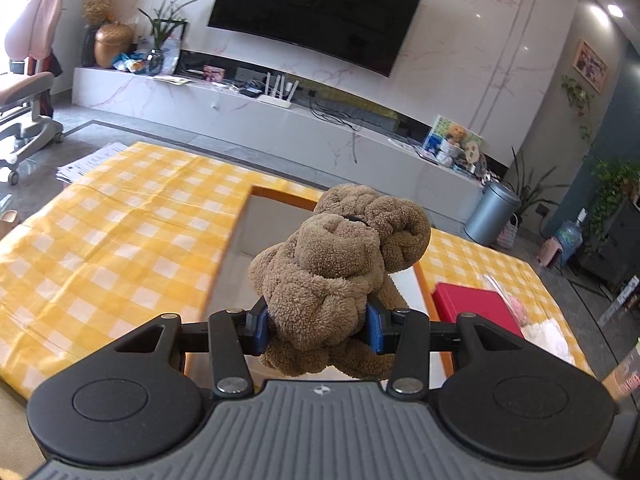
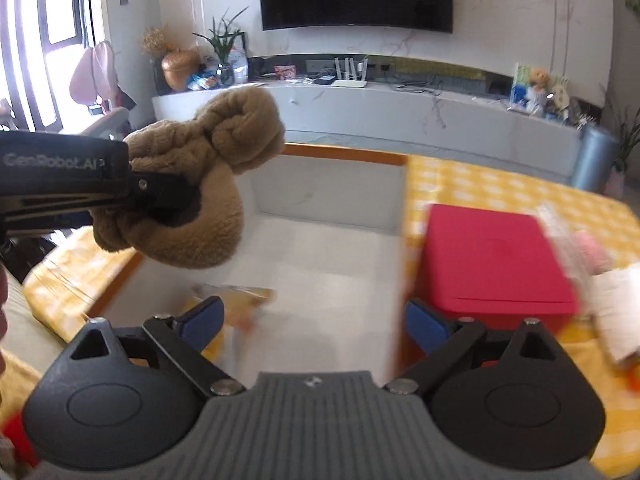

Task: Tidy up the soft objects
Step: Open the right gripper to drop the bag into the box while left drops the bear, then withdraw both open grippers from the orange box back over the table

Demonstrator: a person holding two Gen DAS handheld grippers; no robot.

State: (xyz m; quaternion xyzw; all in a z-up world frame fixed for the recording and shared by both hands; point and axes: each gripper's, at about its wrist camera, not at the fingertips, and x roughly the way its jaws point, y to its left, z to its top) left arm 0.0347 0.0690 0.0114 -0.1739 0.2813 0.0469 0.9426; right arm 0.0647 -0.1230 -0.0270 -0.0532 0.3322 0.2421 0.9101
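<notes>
White open box with orange rim sits on the bench under a yellow checked cloth. Inside it, near the front-left corner: a yellow-orange item, blurred, kind not readable. The rest of the box floor is bare.

Red lidded box just right of the white box, on the cloth. Right of that, a clear packet with something pink and a white folded cloth, both smeared.

Right wrist view only: the box floor and its contents; the left tongs seen side-on, entering from the left. Left wrist view only: a stack of papers at the bench's far left corner.

Brown plush toy, knotted and fleecy, is pinched between the blue pads of the left tongs and held above the white box's left side.

Right tongs spread wide, nothing between the pads, over the near edge of the white box; the plush is up-left of them, apart.
</notes>
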